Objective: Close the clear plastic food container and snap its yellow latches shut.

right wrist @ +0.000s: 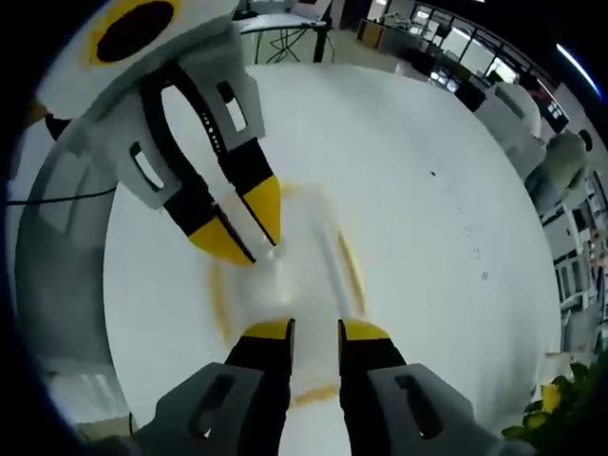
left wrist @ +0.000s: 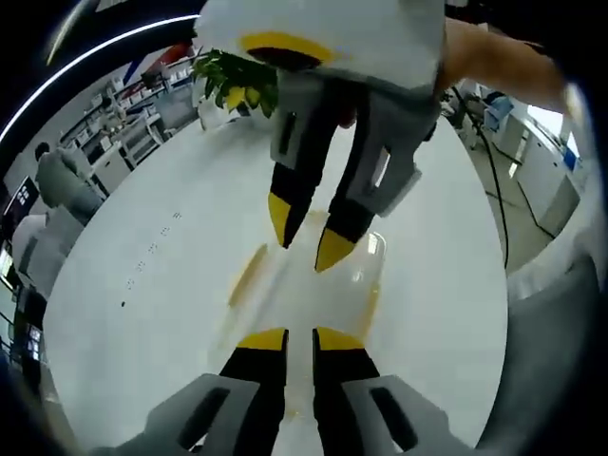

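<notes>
White tabletop (left wrist: 171,285) spreads wide under both grippers, round-looking through the fisheye, with a faint row of small dark marks across it. Beyond its edge stand shelves and office chairs, and a green plant with yellow bits (left wrist: 233,81) sits at the far side in the left gripper view; the same plant (right wrist: 560,408) shows at the near right edge in the right gripper view.

The clear plastic food container (left wrist: 309,285) lies flat on the table between the two grippers, its yellow latches (left wrist: 247,275) pale streaks along its sides. In the left gripper view the left gripper (left wrist: 287,339) rises from the bottom, its yellow-tipped jaws slightly apart over the container's near edge, gripping nothing visible. The right gripper (left wrist: 309,237) comes down from the far side, jaws a little apart, tips just above the lid.

In the right gripper view the container (right wrist: 294,256) sits just ahead of the right gripper (right wrist: 316,330), whose jaws stand parted. The left gripper (right wrist: 249,228) reaches in from the left, tips close together at the container's far edge.
</notes>
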Demonstrator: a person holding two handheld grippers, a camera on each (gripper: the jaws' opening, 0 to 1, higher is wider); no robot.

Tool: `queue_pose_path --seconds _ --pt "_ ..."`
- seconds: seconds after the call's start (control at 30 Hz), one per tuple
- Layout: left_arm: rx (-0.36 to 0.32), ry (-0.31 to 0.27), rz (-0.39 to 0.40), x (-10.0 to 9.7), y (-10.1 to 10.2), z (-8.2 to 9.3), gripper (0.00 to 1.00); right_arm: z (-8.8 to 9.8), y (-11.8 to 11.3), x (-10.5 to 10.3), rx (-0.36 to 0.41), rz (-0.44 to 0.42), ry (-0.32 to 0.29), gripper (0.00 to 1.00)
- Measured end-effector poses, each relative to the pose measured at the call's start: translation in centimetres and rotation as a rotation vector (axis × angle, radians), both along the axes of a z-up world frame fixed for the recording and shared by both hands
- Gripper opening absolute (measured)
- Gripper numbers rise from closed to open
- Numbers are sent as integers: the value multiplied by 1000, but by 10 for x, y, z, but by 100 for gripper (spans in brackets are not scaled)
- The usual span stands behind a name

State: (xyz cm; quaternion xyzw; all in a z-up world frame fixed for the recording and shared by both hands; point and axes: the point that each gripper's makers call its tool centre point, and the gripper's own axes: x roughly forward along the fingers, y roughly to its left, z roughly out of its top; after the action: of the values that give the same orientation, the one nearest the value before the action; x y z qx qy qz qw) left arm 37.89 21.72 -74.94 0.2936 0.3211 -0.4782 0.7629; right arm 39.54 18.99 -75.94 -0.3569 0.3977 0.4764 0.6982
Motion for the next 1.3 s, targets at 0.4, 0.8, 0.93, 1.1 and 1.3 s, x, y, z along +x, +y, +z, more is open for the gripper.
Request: queue_pose_path --seconds 0.4,0.8,0.93,1.1,1.3 --pt "-74 55 3 -8 -17 -2 2 -2 11 3 22 -5 14 13" --pt "-78 87 -27 -30 -20 -11 2 5 26 30 110 -82 -34 8" --pt "-67 96 -30 -35 -17 -14 2 4 23 46 104 -136 -69 7" --pt "-70 93 -28 -37 -17 -14 2 -4 21 56 98 -169 -63 5" --pt "-72 81 -30 -38 -17 -15 3 -25 16 63 50 -187 -51 0"
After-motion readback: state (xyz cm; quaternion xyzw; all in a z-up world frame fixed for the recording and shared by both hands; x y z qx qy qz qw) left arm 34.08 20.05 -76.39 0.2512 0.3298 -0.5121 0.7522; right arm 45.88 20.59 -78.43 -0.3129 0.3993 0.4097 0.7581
